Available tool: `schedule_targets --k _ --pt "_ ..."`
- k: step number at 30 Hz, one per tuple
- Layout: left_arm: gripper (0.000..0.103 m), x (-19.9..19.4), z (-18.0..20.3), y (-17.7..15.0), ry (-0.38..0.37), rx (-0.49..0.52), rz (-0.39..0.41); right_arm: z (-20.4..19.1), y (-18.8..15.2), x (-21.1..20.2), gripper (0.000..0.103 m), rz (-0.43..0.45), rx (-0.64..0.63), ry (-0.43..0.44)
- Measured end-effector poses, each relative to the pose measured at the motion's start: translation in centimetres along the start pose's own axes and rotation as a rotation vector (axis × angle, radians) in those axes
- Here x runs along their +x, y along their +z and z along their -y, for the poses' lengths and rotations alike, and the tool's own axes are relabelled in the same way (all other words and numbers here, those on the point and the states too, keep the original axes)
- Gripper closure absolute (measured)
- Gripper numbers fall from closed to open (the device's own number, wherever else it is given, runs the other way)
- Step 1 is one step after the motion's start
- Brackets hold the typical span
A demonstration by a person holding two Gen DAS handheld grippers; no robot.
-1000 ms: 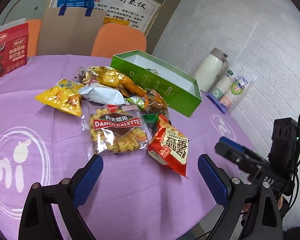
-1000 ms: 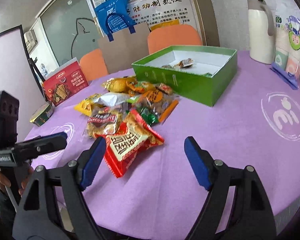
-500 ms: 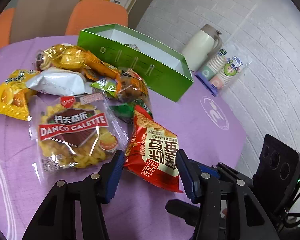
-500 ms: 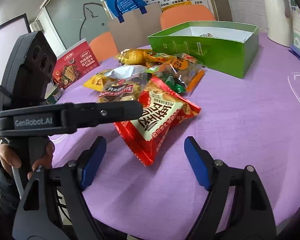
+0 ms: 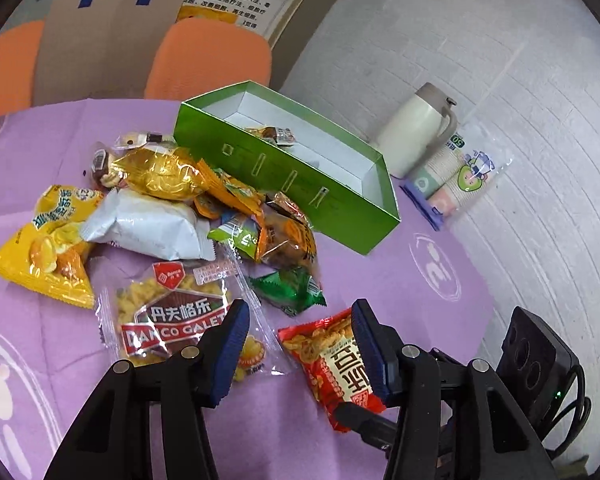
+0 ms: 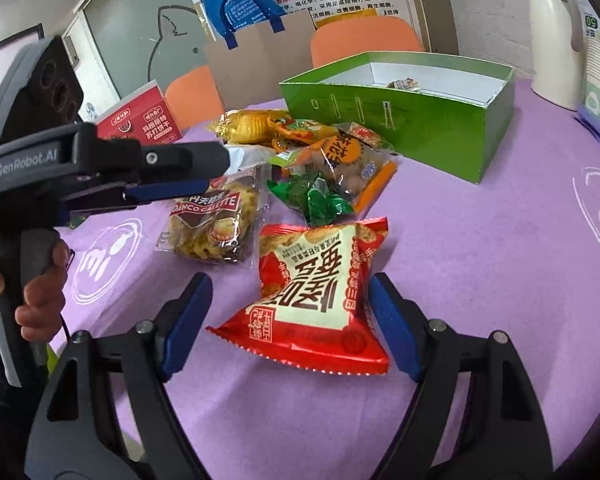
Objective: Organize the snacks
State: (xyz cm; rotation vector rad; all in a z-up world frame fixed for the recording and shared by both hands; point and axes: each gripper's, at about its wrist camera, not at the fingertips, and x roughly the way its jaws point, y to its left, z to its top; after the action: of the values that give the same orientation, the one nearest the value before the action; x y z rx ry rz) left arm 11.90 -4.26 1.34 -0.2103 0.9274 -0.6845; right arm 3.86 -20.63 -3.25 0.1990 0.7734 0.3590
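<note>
Right gripper (image 6: 290, 326): wide open, one finger on each side of the red bag (image 6: 314, 296), not squeezing.
Left gripper (image 5: 298, 346): open, holding nothing.
Red bag: flat on the purple table (image 6: 480, 280).
Green box (image 6: 420, 128): almost empty, one small snack inside.
Snack pile (image 5: 172, 216): waiting beside the box.
Job: just begun, I think.

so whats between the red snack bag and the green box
In the right wrist view, a green wrapped snack and an orange packet lie between the red snack bag and the green box.
</note>
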Motion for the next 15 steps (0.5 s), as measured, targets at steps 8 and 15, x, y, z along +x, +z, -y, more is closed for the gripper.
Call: schedule_targets --k 8,15 --pt "0.050 5.8 3.6 1.4 0.109 0.229 -0.106 3.0 -1.2 -1.6 0.035 -0.029 0.014 -0.052" --pt "0.050 8.7 2.5 1.0 0.175 0.245 -0.184 6.0 -1.6 -3.3 0.034 0.006 0.093 -0.082"
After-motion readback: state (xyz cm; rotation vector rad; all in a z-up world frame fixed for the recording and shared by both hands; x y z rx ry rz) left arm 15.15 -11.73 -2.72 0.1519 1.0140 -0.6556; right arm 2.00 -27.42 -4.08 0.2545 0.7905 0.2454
